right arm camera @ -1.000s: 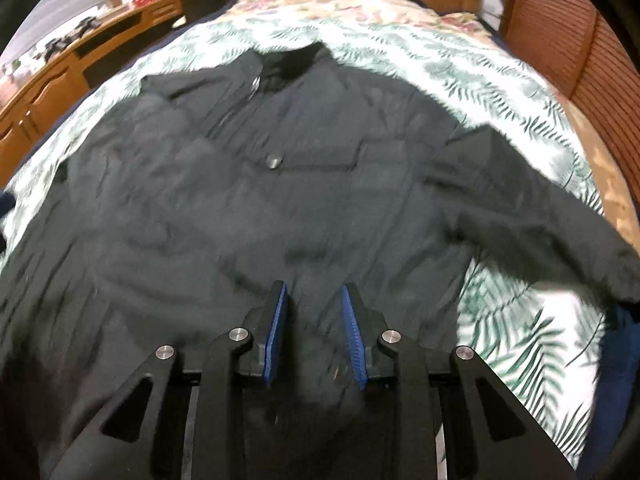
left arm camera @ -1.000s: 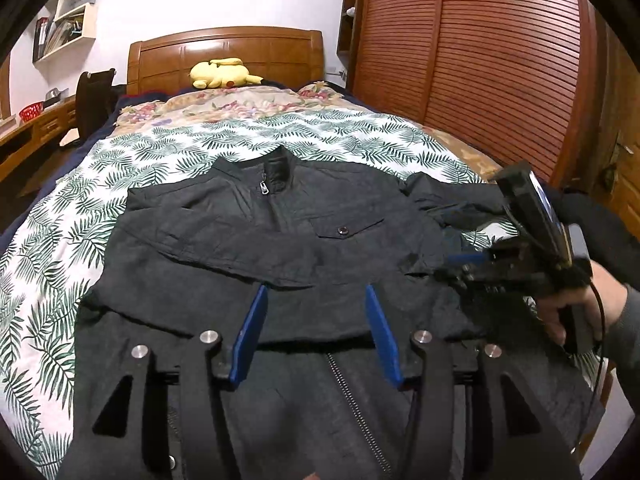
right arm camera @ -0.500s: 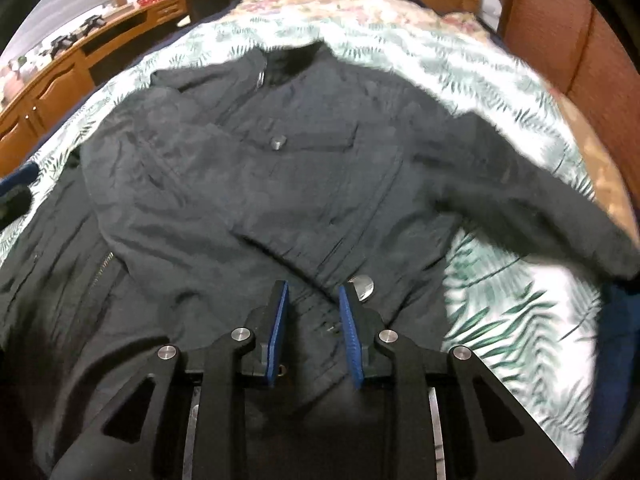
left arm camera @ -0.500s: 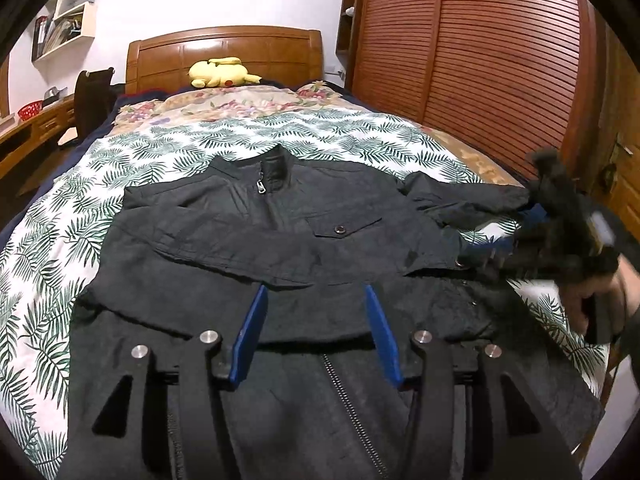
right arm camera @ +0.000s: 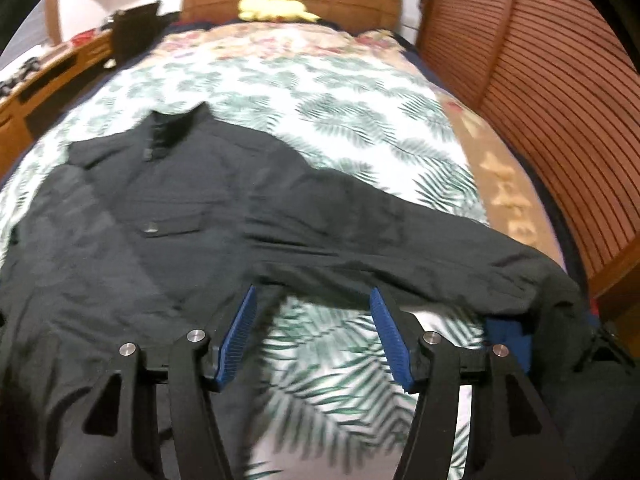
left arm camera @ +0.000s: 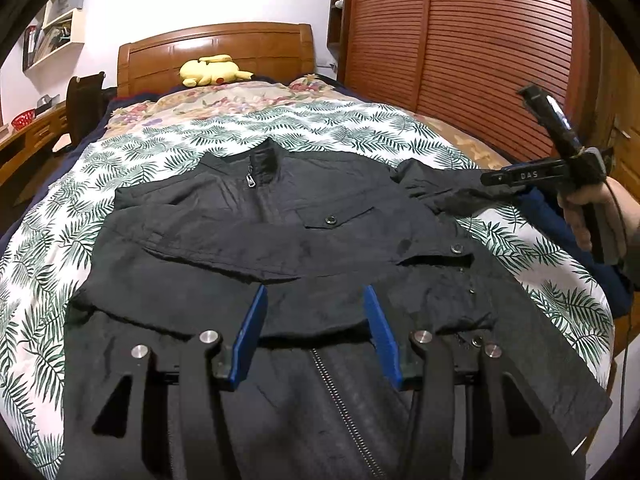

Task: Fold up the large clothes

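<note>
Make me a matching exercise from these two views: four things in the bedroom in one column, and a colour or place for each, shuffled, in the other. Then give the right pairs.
Things:
1. jacket
2. plush toy
3. bedspread
4. sliding doors

Descriptions:
A. yellow, lying by the headboard
B. reddish-brown slats, beside the bed
C. black, spread flat with one sleeve folded across the front
D. white with green palm leaves

Pairs: 1-C, 2-A, 3-D, 4-B
</note>
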A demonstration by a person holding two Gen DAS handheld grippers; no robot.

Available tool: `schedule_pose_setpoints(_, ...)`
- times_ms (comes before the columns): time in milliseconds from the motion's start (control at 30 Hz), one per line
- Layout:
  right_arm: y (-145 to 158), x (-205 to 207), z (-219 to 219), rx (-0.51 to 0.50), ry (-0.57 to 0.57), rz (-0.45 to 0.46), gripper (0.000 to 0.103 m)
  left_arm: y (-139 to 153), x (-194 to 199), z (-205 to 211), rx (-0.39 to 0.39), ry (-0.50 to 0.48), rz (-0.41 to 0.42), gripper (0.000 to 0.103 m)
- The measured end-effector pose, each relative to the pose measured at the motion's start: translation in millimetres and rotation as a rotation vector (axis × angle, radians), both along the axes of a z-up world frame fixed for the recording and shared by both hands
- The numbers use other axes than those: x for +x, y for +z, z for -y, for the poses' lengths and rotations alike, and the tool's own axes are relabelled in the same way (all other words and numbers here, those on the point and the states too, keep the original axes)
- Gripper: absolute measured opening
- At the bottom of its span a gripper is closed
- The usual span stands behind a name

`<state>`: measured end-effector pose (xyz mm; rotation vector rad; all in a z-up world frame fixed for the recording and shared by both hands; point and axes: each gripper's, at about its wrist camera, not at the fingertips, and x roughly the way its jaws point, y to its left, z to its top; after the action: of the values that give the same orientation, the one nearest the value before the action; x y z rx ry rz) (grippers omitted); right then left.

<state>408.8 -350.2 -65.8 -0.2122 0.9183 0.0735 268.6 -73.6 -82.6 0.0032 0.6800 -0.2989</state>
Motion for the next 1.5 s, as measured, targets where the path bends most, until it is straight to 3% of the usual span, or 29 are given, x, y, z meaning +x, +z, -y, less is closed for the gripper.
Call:
schedule_pose_setpoints(400,-56,28,39,-0.095,-0.076,-0.104,0.060,-7,1,9,0.007,-0.027,-0.033,0.050)
schedule_pose_setpoints(533,-74,40,48,-0.178,-0.118,-0.147,0.060,-5,-2,12,-0.001,-0.043,-0.030,0.050)
schedule_pose_setpoints(833,-83,62,59,-0.306,-0.176,-0.116,0.060,-7,-1,10,0.014,-0.035,-0.039,0.050)
schedule_pose_setpoints(900,-88,65,59,-0.351,-0.171,-0.124,0.040,-7,0,8,0.012,-0.029,-0.040,0.050)
schedule_pose_setpoints(967,-89,68,59,-0.367,-0.176,-0.126,0.002,-7,0,7,0.011,-0.026,-0.042,0.050)
schedule_pose_setpoints(1167,-48,62,41,-0.332,-0.136,0.053,0.000,-6,-1,5,0.012,-0.027,-0.036,0.050)
schedule_pose_setpoints(1333,12,45,-13,-0.227,0.013,0.234,0.000,-4,-1,3,0.006,-0.021,-0.031,0.050)
schedule_pose_setpoints(1500,33,33,-70,-0.189,0.176,0.270,0.000,-5,-2,1,0.010,-0.017,-0.034,0.050)
